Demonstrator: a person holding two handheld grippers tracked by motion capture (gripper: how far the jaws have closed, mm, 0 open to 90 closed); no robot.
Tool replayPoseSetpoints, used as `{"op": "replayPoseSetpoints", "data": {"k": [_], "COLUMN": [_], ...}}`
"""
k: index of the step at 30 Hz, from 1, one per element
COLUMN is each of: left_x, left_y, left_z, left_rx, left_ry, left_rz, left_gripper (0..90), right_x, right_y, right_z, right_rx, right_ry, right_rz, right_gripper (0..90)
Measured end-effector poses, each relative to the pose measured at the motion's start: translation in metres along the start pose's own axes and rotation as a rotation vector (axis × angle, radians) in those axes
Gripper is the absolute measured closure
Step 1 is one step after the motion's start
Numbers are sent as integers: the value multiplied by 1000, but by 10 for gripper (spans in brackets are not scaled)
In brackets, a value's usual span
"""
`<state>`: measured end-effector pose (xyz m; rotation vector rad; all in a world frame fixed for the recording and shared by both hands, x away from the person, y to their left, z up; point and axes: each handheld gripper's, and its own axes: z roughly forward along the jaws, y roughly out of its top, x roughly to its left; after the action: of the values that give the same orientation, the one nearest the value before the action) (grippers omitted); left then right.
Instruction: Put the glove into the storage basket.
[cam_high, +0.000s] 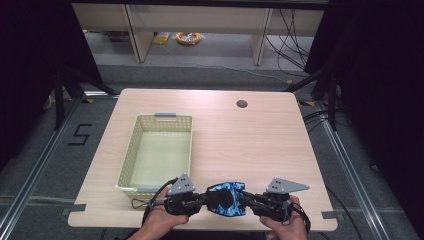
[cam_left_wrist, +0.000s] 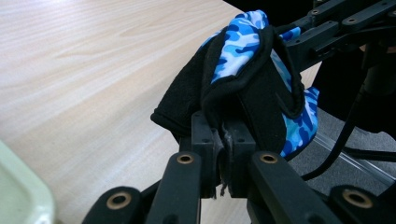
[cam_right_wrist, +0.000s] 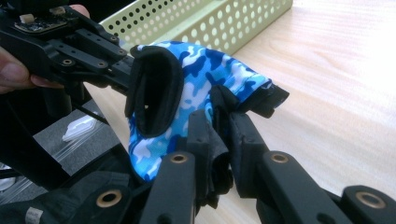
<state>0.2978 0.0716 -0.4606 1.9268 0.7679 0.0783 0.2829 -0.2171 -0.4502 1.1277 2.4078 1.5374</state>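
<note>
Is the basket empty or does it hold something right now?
Empty: the basket shows a bare floor; the blue camouflage cloth hangs between both grippers.

A light wooden table (cam_high: 240, 145) with rounded corners stands on a grey floor (cam_high: 210, 75). A round dark cable hole (cam_high: 242, 104) sits near its far edge, right of centre. A pale green perforated plastic basket (cam_high: 131, 150) rests on the table's left half, reaching toward the near edge.
</note>
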Motion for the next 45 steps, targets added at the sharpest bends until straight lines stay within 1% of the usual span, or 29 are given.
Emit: {"op": "replayPoseSetpoints", "data": {"k": [2, 3, 5, 6, 7, 8, 10, 11, 12, 14, 15, 16, 17, 18, 20, 24, 25, 26, 27, 28, 29, 30, 32, 33, 34, 35, 41, 44, 45], "left_x": [2, 4, 7, 7, 8, 10, 13, 15, 16, 21, 22, 25, 26, 29, 35, 46, 48, 51, 55, 59, 61, 65, 72, 76, 80, 84, 103, 113, 116], "left_y": [5, 8, 13, 16, 18, 21, 28, 30, 32, 38, 40, 42, 44, 45, 46, 45, 45, 43, 43, 41, 40, 39, 36, 34, 32, 30, 16, 8, 5], "left_z": [-4, -6, -10, -12, -15, -18, -25, -28, -31, -40, -44, -49, -53, -57, -64, -76, -79, -81, -85, -88, -90, -93, -100, -103, -107, -110, -126, -130, -132], "left_rx": [7, 4, -3, -12, -14, -14, -22, -28, -40, -43, -32, -43, -37, -36, -33, -34, -27, -44, -30, -33, -36, -32, -23, -21, -22, -21, 0, 19, 27], "left_ry": [-2, -2, 0, -2, -1, -3, 6, 10, 9, 14, 27, 21, 31, 37, 34, 58, 70, 78, 83, 89, 101, 100, 120, 130, 138, 139, 197, 213, 218], "left_rz": [3, -12, -2, -16, -16, -24, -9, -7, -13, -2, -3, -4, -6, -7, -8, -20, -27, -37, -42, -44, -52, -56, -71, -80, -84, -88, -136, -155, -161], "left_gripper": [850, 850, 850, 850, 850, 850, 850, 850, 851, 851, 850, 851, 850, 850, 850, 849, 849, 849, 849, 849, 849, 849, 849, 849, 848, 849, 849, 849, 849], "right_x": [1, 2, 4, 3, 6, 7, 8, 7, 8, 9, 9, 11, 11, 13, 14, 19, 19, 20, 23, 22, 26, 26, 30, 30, 34, 34, 43, 45, 47], "right_y": [5, 8, 16, 19, 23, 27, 37, 41, 45, 55, 60, 63, 68, 71, 78, 87, 90, 92, 94, 96, 99, 100, 106, 108, 109, 112, 119, 120, 120], "right_z": [0, -1, -2, -2, -3, -2, 0, 2, 3, 8, 10, 13, 16, 19, 27, 42, 46, 50, 54, 60, 64, 69, 81, 86, 91, 97, 137, 153, 158], "right_rx": [-10, -7, -18, -27, -23, -24, -19, -34, -28, -40, -40, -43, -49, -39, -47, -36, -27, -28, -20, -33, -17, -26, -7, -4, 13, 12, 65, 89, 107], "right_ry": [7, 5, 19, 19, 21, 22, 16, 22, 29, 42, 33, 39, 31, 47, 55, 78, 74, 80, 84, 91, 92, 91, 103, 104, 101, 99, 124, 115, 120], "right_rz": [2, -2, 14, -12, 19, 12, -18, -35, -20, -25, -55, -33, -61, -46, -53, -41, -63, -53, -37, -73, -43, -61, -49, -75, -44, -64, -65, -71, -49], "right_gripper": [807, 807, 807, 807, 807, 807, 807, 807, 807, 808, 808, 808, 808, 808, 808, 808, 808, 808, 808, 808, 808, 808, 808, 808, 808, 808, 808, 808, 808]}}
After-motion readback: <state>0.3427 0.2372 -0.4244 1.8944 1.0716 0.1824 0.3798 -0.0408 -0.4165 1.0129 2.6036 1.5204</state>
